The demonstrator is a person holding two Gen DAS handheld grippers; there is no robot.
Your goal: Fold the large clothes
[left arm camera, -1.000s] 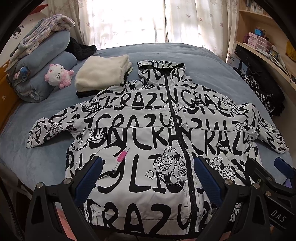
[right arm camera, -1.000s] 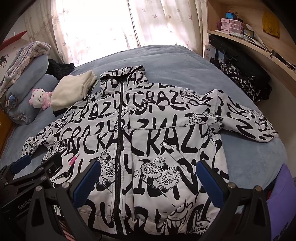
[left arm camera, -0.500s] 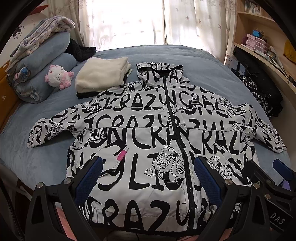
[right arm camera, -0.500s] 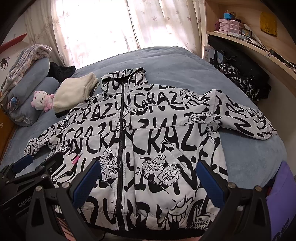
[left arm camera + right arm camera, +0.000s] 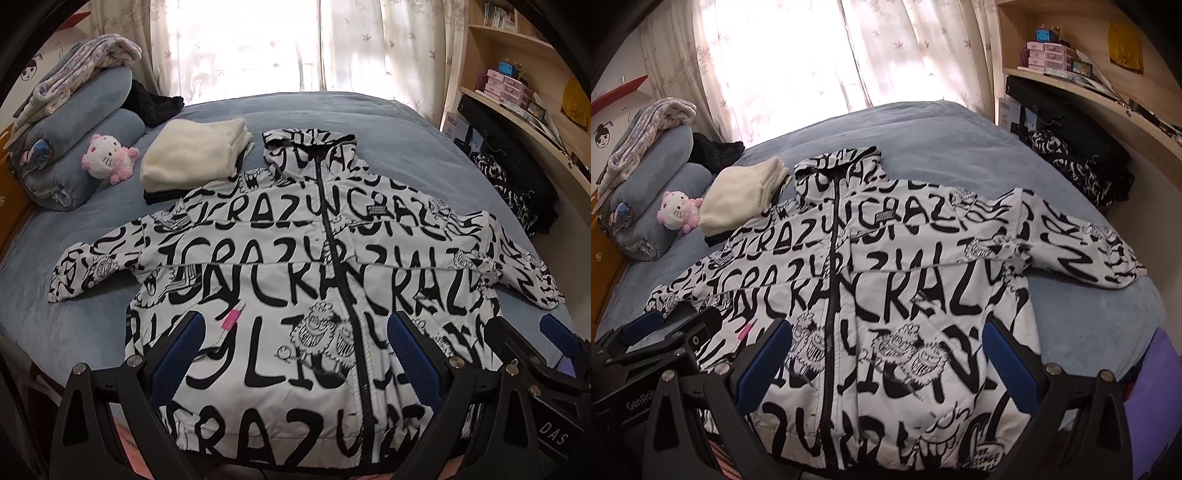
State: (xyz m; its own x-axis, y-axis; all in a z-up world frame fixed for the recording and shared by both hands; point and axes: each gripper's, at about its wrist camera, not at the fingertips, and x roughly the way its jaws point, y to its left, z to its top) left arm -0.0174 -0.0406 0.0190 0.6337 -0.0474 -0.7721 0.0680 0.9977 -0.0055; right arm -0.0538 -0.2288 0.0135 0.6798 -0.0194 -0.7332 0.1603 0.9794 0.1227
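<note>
A blue bed under a curtained window carries the jacket, spread flat front-up, zipper running near to far, sleeves out left and right. Both grippers hover released over the near hem: left gripper nearer the left sleeve, right gripper nearer the right.

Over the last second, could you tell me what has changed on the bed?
Both open grippers, left gripper and right gripper, drew back slightly from the jacket, showing more of its hem. Nothing was gripped or released. The jacket stayed spread flat and zipped, the cream folded garment unmoved.
</note>
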